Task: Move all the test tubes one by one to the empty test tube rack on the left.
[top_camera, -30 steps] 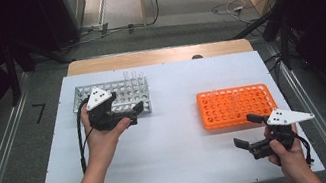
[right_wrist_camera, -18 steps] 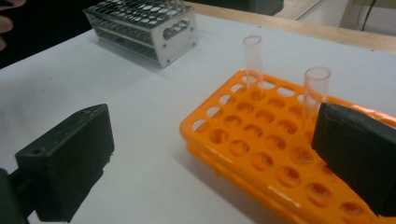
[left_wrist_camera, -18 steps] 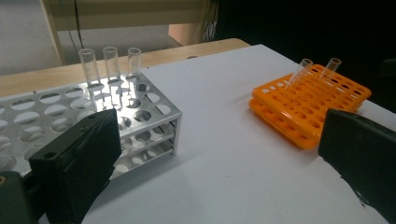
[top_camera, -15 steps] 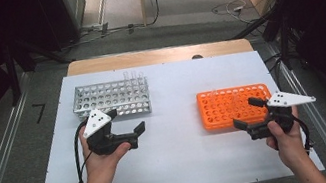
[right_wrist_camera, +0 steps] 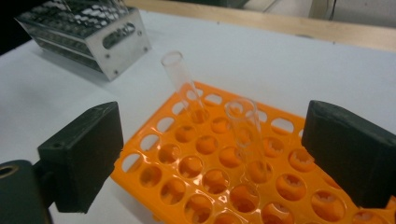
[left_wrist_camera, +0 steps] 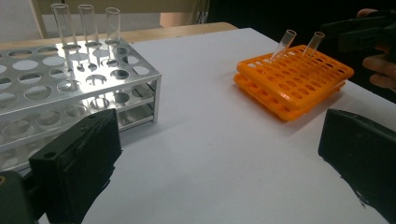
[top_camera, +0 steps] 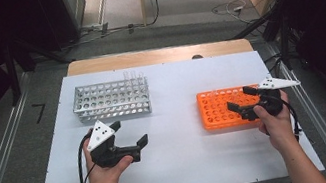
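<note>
The right gripper (top_camera: 239, 99) hovers over the orange test-tube rack (top_camera: 220, 112) at the table's (top_camera: 189, 168) 3 o'clock side. Its jaws stand spread, having just begun closing, with nothing pinched. In the right gripper view the nearer glass test tube (right_wrist_camera: 247, 135) rises between the jaws, touching neither; a second tube (right_wrist_camera: 184, 84) leans at its 11 o'clock. The left gripper (top_camera: 131, 138), jaws spread and empty, sits over bare table at 5 o'clock from the metal test-tube rack (top_camera: 111, 99), which holds three tubes (left_wrist_camera: 86, 32).
</note>
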`<state>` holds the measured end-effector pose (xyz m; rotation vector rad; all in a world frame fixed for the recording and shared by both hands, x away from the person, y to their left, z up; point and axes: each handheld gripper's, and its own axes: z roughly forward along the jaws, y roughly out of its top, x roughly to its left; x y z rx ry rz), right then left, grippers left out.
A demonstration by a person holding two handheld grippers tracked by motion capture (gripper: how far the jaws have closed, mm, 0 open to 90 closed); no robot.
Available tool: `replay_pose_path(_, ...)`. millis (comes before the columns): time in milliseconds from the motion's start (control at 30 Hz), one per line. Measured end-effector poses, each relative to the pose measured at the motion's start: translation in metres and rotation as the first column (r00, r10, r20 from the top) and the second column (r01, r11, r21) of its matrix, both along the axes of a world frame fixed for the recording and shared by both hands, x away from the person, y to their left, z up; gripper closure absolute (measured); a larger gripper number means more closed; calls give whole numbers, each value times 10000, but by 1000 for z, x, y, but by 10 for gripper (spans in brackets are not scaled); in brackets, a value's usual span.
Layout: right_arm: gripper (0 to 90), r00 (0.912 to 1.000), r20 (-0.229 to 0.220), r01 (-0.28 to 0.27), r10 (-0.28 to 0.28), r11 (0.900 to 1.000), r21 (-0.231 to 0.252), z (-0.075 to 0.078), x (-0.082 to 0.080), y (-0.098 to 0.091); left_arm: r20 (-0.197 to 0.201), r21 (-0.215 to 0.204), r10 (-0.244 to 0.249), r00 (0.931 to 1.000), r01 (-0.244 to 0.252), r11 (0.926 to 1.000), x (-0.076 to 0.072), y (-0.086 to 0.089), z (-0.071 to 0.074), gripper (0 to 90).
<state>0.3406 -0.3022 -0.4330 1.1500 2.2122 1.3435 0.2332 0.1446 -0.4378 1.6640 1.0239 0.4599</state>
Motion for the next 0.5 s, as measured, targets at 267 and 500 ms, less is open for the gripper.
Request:
replay_pose_path(267,236,9989,-401,218,-239,9984,-516,-18,7,2,-169,149,-255,9995,258,9996,0,-9,-8,0)
replay_pose_path(500,474,9969,-297,697,-729,9929,-967,-28,9,2,-258,231,-287,9993,293,9993,2,-11,-11,0)
